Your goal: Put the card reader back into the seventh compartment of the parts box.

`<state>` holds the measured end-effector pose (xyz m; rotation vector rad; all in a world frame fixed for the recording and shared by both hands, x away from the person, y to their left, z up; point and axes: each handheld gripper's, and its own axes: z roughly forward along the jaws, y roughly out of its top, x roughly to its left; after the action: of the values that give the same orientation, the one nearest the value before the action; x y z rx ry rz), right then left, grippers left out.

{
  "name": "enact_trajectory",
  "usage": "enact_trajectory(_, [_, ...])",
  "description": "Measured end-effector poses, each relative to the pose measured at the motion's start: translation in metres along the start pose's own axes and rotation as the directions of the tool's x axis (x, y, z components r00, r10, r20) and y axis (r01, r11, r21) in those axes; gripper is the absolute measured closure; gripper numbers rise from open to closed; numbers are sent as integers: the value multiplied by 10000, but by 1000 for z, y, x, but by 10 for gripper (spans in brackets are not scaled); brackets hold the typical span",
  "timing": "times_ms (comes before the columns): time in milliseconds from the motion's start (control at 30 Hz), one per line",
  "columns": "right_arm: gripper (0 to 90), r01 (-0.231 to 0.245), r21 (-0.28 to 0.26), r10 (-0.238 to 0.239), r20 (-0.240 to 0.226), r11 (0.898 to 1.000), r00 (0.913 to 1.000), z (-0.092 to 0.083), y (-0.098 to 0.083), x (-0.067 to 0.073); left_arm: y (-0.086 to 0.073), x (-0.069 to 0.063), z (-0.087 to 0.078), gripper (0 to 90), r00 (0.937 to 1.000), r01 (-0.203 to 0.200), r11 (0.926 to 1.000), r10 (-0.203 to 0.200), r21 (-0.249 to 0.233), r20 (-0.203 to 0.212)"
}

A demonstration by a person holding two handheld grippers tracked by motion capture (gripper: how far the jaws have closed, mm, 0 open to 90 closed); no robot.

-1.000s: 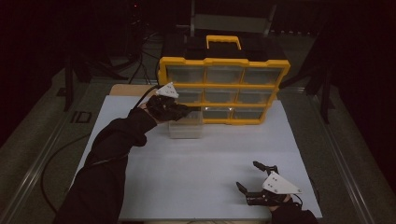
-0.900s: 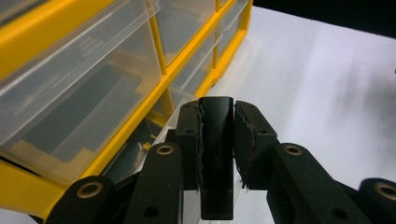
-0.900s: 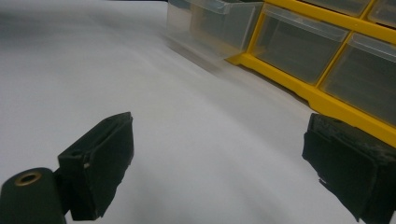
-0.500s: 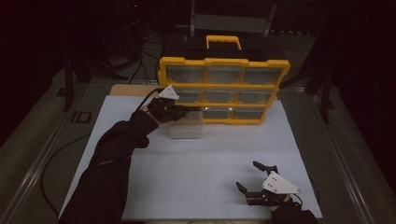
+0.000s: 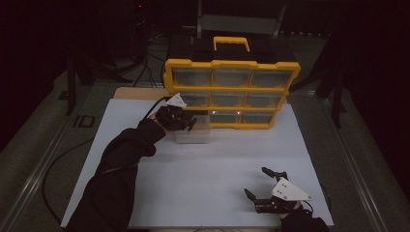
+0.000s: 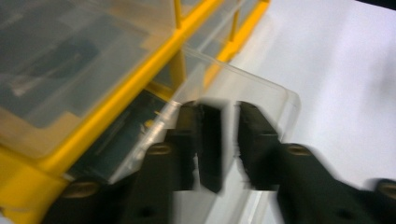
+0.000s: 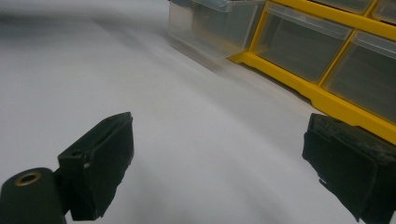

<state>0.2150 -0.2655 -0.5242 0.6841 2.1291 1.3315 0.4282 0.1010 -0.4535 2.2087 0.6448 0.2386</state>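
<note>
A yellow organizer [image 5: 232,67] with clear drawers stands at the back of the table. One clear drawer [image 5: 193,134] is pulled out of its bottom-left slot and rests on the white sheet. My left gripper [image 5: 190,123] is at that drawer's near-left rim. In the left gripper view its jaws [image 6: 229,109] straddle the thin wall of the drawer [image 6: 266,93]; they have just been opening, and a gap shows beside the wall. My right gripper [image 5: 255,181] rests open at the front right, with nothing between its jaws [image 7: 219,154].
The white sheet [image 5: 208,179] covers the table between the two hands. The organizer's frame [image 7: 327,98] and the pulled-out drawer [image 7: 210,23] lie ahead of the right gripper. A cable trails off the table's left side; dark stands surround the table.
The left hand has sunk a little onto the drawer's rim. The drawer and the right gripper have stayed where they were.
</note>
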Motion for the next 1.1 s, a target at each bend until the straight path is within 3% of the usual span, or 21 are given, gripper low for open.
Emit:
enact_trajectory(267, [89, -54, 12, 54, 18, 10000, 10000, 0, 0, 0, 2, -2, -7, 378, 9997, 129, 9999, -127, -82, 215])
enact_trajectory(600, [89, 28, 26, -28, 7, 10000, 10000, 0, 0, 0, 0, -7, -14, 207, 9996, 166, 9997, -162, -196, 227])
enact_trajectory(667, [89, -53, 6, 53, 32, 10000, 10000, 0, 0, 0, -1, -7, -17, 104, 9975, 157, 9998, -148, -118, 693])
enact_trajectory(733, [89, -45, 1, 45, 37, 10000, 10000, 0, 0, 0, -1, -8, -18, 15, 9975, 62, 9999, -54, -106, 707])
enact_trajectory(867, [89, 1, 18, -1, 24, 10000, 10000, 0, 0, 1, -4, -13, -21, 0, 9979, -204, 9998, 207, -52, 607])
enact_trajectory(1100, [89, -11, 19, 11, 28, 10000, 10000, 0, 0, 1, -11, -20, -29, 0, 9979, -277, 9989, 299, -385, 576])
